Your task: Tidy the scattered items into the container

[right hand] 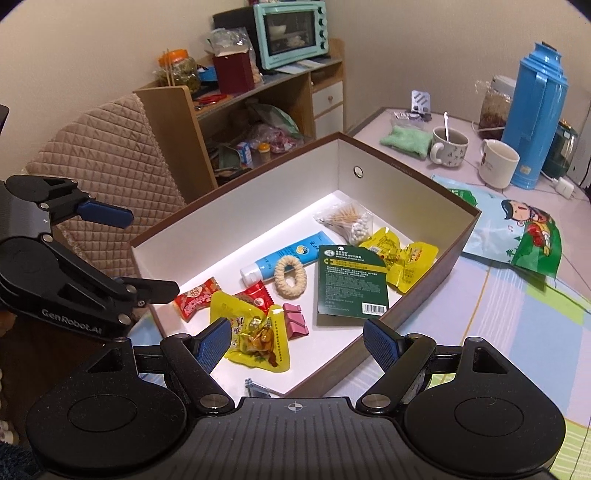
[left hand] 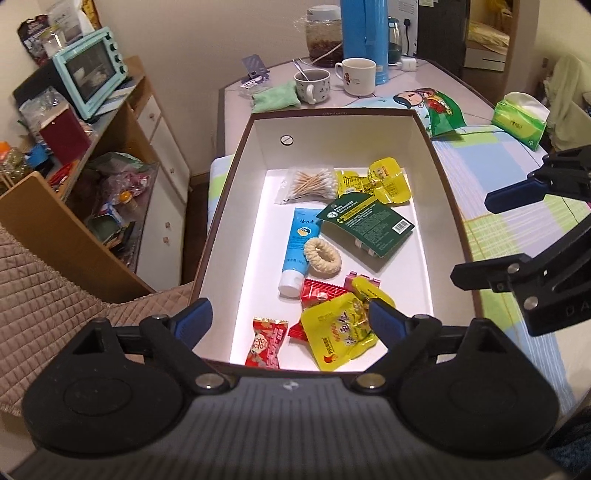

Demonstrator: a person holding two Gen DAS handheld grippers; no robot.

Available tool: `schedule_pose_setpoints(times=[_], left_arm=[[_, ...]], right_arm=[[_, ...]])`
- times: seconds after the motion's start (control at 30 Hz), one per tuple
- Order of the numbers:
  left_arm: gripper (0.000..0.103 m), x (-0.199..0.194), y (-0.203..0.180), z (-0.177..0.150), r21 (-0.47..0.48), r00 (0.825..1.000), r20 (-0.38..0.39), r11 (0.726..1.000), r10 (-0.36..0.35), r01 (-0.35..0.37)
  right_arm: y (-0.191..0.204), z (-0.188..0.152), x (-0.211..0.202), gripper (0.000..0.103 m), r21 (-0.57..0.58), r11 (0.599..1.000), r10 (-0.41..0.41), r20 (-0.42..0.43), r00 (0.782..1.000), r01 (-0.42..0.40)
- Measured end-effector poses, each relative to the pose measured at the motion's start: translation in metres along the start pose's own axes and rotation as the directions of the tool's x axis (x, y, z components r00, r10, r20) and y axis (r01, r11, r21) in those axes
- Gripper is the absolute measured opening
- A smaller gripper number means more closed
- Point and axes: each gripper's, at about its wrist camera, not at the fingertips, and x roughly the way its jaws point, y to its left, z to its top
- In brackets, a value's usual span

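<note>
Both tongs, left gripper (left hand: 290, 319) and right gripper (right hand: 297, 341), hang spread and empty over the box (right hand: 456, 254) mid-frame. Yellow pouch (right hand: 258, 338), lower centre, is light, crinkly, slippery; pinch its sealed edge.

box (left hand: 236, 177): matt card | snack packets (left hand: 340, 338): glossy plastic | hair tie (left hand: 322, 257): knitted cloth

Cream walls (right hand: 406, 55); wooden shelving unit (right hand: 258, 99) against the wall — turquoise toaster oven (right hand: 291, 33) on top; quilted beige chair cover (right hand: 107, 162) beside it.
</note>
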Motion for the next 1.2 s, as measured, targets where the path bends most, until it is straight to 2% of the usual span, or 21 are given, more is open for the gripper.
schedule_pose_setpoints(times=[0.37,0.4,0.43,0.87,1.2], left_arm=[[0.09,-0.038,-0.025,-0.019,-0.097,0.995,0.049,0.992,0.083,-0.078],[0.09,-0.041,-0.027,-0.021,-0.108,0.995,0.052,0.991,0.09,-0.084],[0.09,-0.044,-0.03,-0.022,-0.117,0.994,0.054,0.989,0.1,-0.093],[0.094,-0.072,-0.079,-0.031,-0.209,0.982,0.078,0.966,0.171,-0.151],[0.094,-0.083,-0.116,-0.035,-0.256,0.976,0.06,0.949,0.207,-0.186]], right_arm=[[-0.005,-0.014,-0.03,0.081,-0.04,0.999,0.029,0.051,0.998,-0.027],[-0.005,-0.015,-0.033,0.084,-0.043,0.999,0.03,0.055,0.998,-0.028],[-0.006,-0.017,-0.037,0.103,-0.047,0.998,0.032,0.066,0.997,-0.029],[-0.022,-0.037,-0.077,0.103,-0.127,0.988,0.098,0.116,0.988,-0.083],[-0.042,-0.055,-0.087,0.103,-0.151,0.981,0.135,0.102,0.986,-0.119]])
